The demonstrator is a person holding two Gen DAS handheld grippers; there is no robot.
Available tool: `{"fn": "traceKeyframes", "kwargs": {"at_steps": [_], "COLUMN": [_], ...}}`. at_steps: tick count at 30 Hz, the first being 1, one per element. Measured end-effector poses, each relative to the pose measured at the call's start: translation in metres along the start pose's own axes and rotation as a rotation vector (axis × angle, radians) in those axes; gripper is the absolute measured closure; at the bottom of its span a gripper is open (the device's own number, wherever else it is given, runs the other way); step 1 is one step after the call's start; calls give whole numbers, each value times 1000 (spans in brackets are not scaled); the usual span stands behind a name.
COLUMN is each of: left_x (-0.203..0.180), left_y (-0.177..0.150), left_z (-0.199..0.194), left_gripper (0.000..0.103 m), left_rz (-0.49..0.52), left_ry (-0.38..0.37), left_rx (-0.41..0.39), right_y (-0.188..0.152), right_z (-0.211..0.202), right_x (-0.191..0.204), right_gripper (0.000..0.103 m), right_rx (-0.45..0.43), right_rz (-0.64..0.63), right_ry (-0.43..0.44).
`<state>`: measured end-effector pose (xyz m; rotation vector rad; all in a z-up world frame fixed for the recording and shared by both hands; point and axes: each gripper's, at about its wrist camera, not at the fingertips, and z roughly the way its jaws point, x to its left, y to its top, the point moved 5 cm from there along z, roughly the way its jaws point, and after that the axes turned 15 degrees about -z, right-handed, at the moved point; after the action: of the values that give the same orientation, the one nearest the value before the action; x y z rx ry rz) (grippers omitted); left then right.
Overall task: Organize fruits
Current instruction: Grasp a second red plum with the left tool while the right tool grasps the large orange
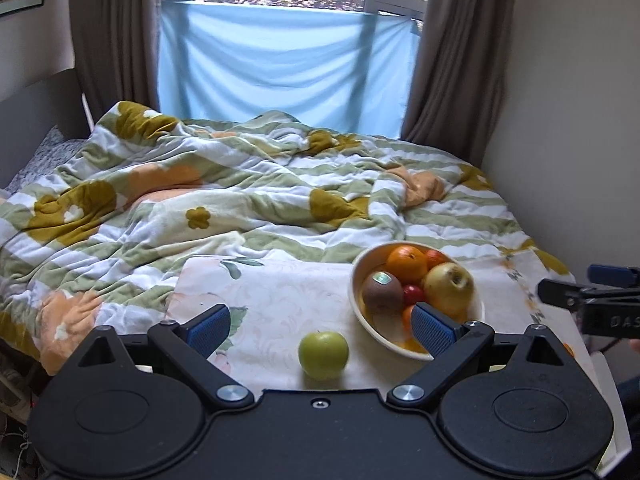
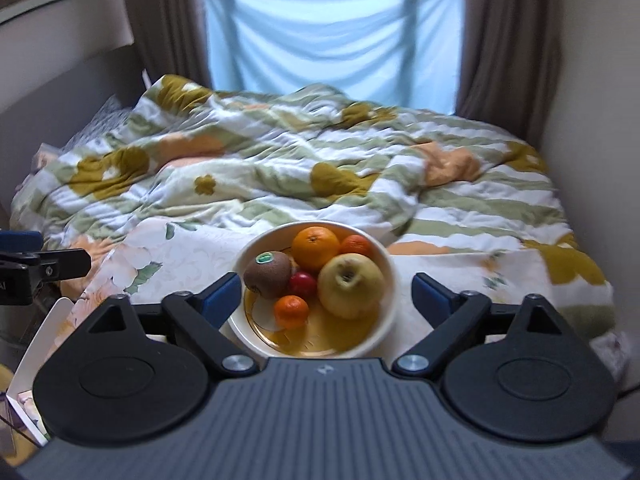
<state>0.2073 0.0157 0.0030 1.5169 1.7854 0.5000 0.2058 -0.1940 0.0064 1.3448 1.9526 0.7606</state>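
Both sets of fingers spread wide and holding nothing: left gripper (image 1: pixel 322 326) framing a green apple (image 1: pixel 323 355) alone on the floral cloth (image 1: pixel 272 300), right gripper (image 2: pixel 326 298) flanking the bowl (image 2: pixel 390 264) with orange (image 2: pixel 315 249), kiwi (image 2: pixel 268 275), yellow apple (image 2: pixel 351 285).
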Motion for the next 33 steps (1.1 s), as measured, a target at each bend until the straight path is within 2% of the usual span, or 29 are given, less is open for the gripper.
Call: {"fn": "traceKeyframes", "kwargs": {"at_steps": [9, 12, 19, 22, 29, 33], "left_x": [-21, -32, -63, -76, -113, -132], "left_y": [-21, -31, -63, -85, -146, -179], "left_z": [-19, -25, -28, -24, 2, 18], "left_gripper": [3, 3, 3, 3, 3, 3], "left_rz": [68, 82, 66, 38, 31, 17], "left_ry": [-62, -68, -48, -37, -2, -14], "left_rx": [23, 22, 44, 79, 187, 232], "right_y": [-33, -47, -81, -94, -122, -138], "right_z": [-61, -74, -89, -87, -62, -39], "right_x": [-19, -28, -58, -70, -97, -111], "right_gripper": [0, 0, 0, 0, 0, 0], "right_rx": [18, 37, 53, 65, 99, 98], "right_rz": [44, 44, 31, 8, -66, -98], "right_ry": [-136, -152, -112, -77, 31, 46]}}
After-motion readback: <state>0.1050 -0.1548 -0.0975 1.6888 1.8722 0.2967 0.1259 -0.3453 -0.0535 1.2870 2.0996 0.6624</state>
